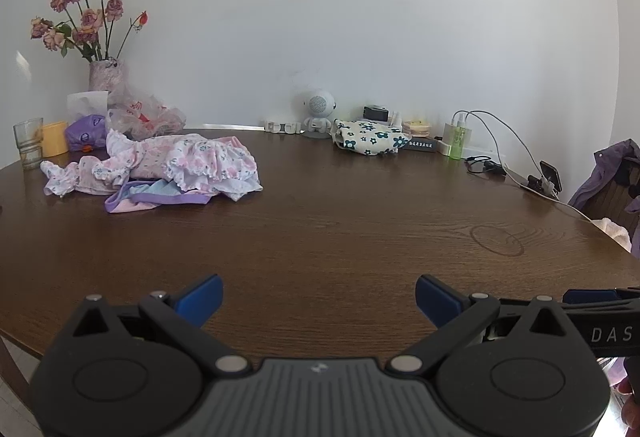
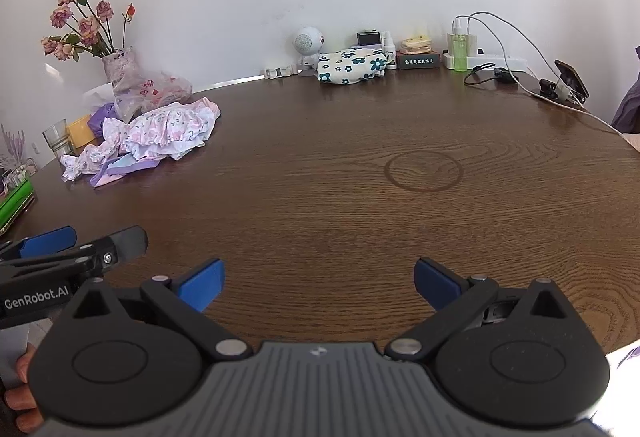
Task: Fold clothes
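Note:
A heap of small pink and white floral clothes (image 1: 172, 165) (image 2: 160, 133) lies crumpled at the far left of the round brown table (image 1: 340, 221) (image 2: 340, 205), with a purple-trimmed piece (image 1: 152, 199) under its front. A folded cream cloth with dark flowers (image 1: 370, 141) (image 2: 352, 65) rests at the back by the wall. My left gripper (image 1: 319, 297) hovers open over the near table edge, nothing between its blue fingers. My right gripper (image 2: 319, 283) is open beside it, also holding nothing. Both are well short of the heap.
A vase of dried roses (image 1: 105, 75), a plastic bag (image 1: 148, 113), a glass (image 1: 28, 143) and a yellow cup (image 1: 55, 139) stand behind the heap. A small white robot figure (image 1: 318, 111), a green bottle (image 1: 457, 141), cables and a phone on a stand (image 1: 549, 175) line the back right.

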Tool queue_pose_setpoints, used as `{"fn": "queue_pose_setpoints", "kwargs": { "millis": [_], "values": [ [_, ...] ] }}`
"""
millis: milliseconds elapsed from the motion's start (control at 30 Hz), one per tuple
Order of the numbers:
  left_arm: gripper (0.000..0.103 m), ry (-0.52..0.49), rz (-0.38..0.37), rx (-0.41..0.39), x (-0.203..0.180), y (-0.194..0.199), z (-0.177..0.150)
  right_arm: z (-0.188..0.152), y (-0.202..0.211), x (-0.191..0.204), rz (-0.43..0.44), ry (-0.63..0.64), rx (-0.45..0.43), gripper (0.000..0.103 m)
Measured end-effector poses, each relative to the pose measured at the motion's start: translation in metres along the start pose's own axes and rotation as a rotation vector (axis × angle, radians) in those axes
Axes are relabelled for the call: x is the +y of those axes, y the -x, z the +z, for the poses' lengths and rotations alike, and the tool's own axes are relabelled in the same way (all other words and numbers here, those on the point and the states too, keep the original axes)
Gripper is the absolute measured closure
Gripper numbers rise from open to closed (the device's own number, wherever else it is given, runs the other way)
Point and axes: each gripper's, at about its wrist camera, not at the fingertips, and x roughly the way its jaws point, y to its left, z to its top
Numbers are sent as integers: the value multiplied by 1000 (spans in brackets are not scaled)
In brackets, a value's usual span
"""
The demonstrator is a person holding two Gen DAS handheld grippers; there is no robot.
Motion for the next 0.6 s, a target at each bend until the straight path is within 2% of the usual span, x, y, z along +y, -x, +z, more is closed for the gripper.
{"fn": "queue_pose_setpoints", "kwargs": {
  "millis": [167,600],
  "values": [
    [0,3,-7,-35,3,2,-2,-1,2,2,2,-4,-17,0],
    [0,20,-1,10,7,-8,-1,-4,-5,1,14,-18,24,0]
  ]
}}
